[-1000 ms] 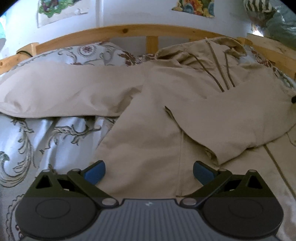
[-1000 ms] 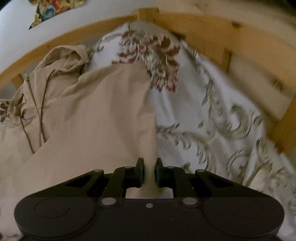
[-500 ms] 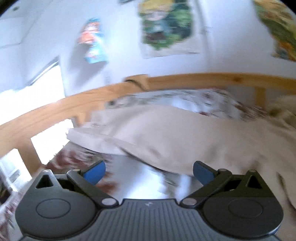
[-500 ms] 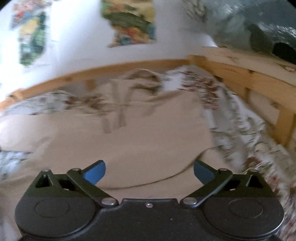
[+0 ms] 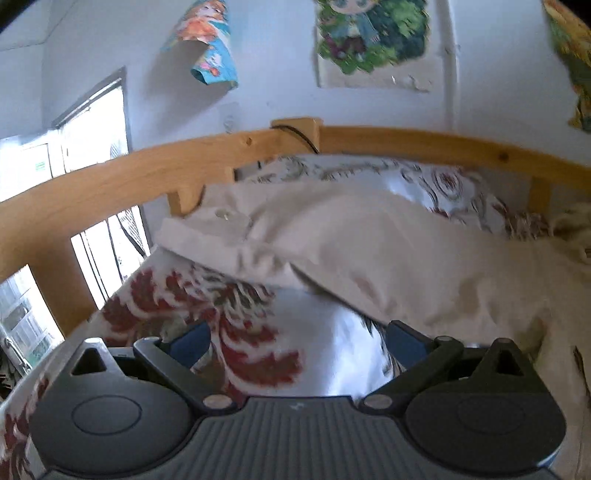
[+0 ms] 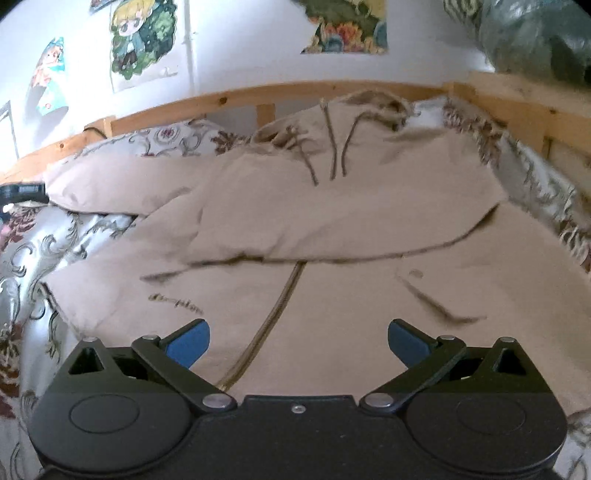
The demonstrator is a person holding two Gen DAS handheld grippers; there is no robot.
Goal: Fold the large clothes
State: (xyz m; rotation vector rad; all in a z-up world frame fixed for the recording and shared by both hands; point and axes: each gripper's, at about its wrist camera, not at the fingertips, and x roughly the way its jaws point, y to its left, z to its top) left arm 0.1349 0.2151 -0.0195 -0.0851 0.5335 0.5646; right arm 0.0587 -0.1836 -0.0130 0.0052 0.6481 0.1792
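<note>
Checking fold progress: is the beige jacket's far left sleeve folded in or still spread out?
Spread out: the sleeve lies extended toward the bed rail; its cuff sits off the jacket body.

Floral bedspread (image 5: 236, 317) under and left of the gripper; wooden bed rail (image 5: 406, 137) ahead, black cable (image 5: 297, 136) looped on its post; cartoon posters (image 5: 373, 33) on the white wall above; window (image 5: 92, 122) far left; dark bag (image 6: 535, 33) upper right

Left gripper (image 5: 297, 341) was spread wide, gripping nothing. Right gripper (image 6: 298, 339) was likewise spread wide and unloaded.
</note>
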